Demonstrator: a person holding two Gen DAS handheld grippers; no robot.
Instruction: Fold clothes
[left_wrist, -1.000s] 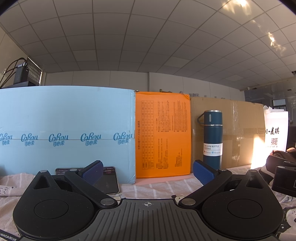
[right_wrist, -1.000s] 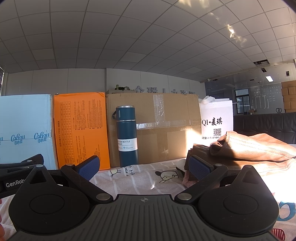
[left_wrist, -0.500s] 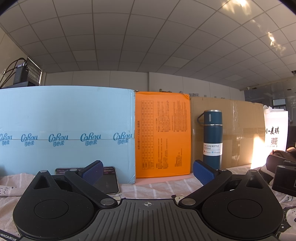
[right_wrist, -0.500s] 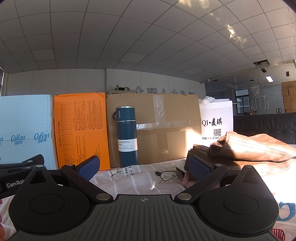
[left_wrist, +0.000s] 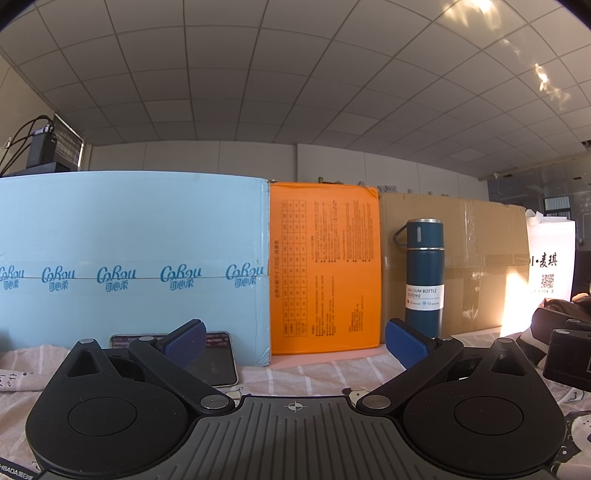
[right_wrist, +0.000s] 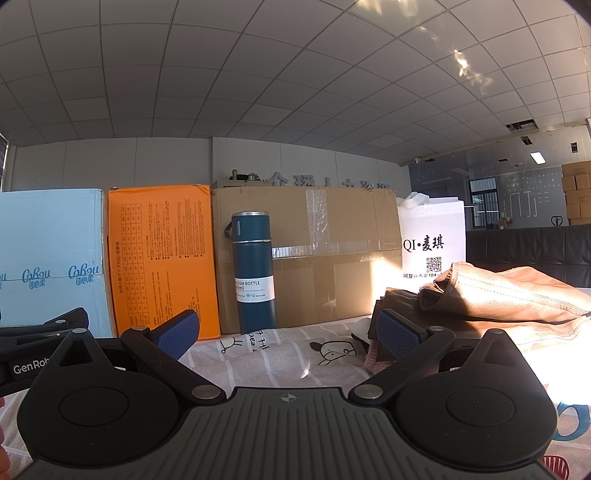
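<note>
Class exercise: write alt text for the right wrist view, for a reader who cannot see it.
The right tool hangs open and empty above a cartoon-print sheet, with brown clothes heaped to its right. Behind stand a dark blue vacuum bottle, a cardboard box, an orange box and a white bag.

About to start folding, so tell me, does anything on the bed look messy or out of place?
Only the clothes: a tan jacket lies crumpled in a heap on darker garments at the right, unfolded. The blue vacuum bottle stands upright against the cardboard box. Nothing looks spilled or damaged.
</note>
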